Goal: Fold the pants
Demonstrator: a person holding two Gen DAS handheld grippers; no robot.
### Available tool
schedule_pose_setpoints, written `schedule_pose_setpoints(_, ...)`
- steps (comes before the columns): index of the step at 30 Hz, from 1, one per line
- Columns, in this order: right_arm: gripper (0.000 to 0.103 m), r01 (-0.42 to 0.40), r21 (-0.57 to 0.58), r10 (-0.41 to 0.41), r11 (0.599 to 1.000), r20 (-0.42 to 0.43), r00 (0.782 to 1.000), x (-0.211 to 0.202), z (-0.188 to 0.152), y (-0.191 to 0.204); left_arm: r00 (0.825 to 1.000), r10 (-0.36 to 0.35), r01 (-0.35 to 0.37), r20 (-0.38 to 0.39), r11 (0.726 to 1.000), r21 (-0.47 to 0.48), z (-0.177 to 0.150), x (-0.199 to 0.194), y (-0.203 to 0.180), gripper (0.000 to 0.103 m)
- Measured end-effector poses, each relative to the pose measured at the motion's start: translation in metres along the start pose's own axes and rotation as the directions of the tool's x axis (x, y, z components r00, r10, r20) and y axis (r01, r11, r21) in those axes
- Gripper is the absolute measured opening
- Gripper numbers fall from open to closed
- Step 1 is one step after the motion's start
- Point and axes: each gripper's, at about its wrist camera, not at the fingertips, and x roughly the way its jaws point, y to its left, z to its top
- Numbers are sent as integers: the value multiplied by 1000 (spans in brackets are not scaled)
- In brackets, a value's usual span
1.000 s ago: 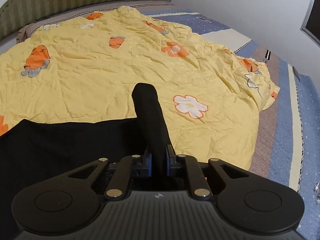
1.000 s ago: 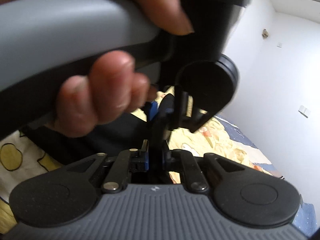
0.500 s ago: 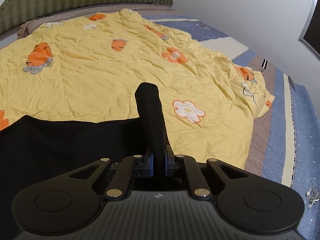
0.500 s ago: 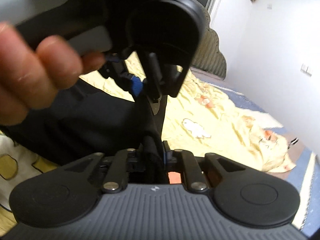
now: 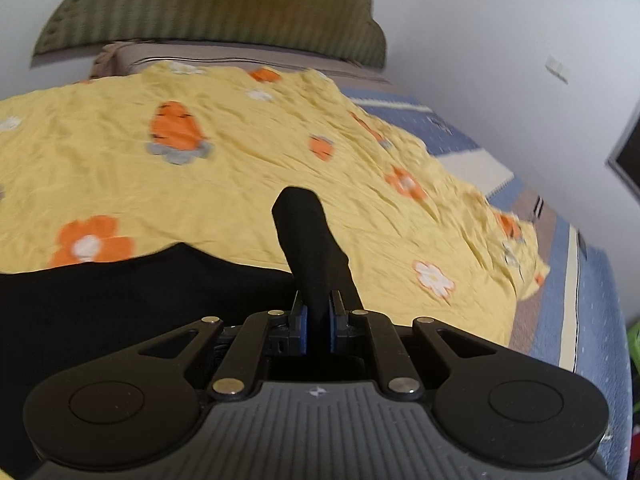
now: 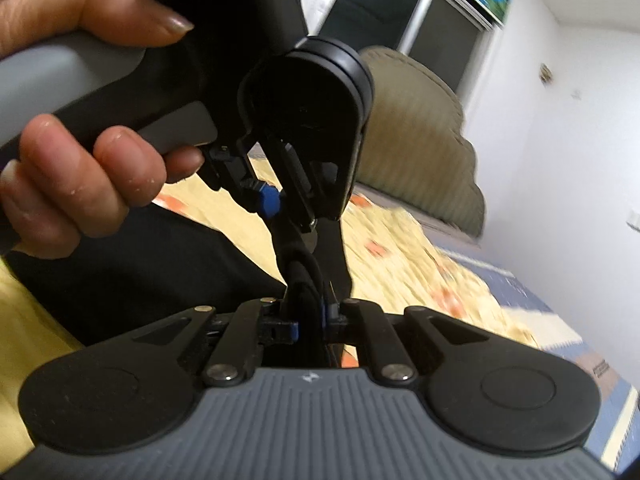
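The black pants lie on a yellow flowered quilt on the bed. My left gripper is shut on a bunched edge of the pants, and a roll of the black cloth sticks up past its fingers. My right gripper is shut on another black fold of the pants, close under the left gripper. The left gripper and the hand holding it fill the upper left of the right wrist view. The cloth hangs between the two grippers.
A green padded headboard stands at the far end of the bed. A blue and brown striped blanket covers the bed's right side. A white wall runs along the right. A dark window is behind the headboard.
Both grippers have swung with the pants edge toward the headboard. The left gripper has lifted away from the right camera, and more of the bed and window shows behind it.
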Motion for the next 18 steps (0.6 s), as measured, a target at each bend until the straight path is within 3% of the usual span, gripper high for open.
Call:
schedule_pose_setpoints(8,9,-115,-99,120,988,56,991,14,29,49,996,65,-60,54,995,-85,7,-34,82,9)
schedule_pose_setpoints(18,9,-254,-159,270,954,93,958,24,65,109,981,171,-152,90,971,-186,5,-61,170,8)
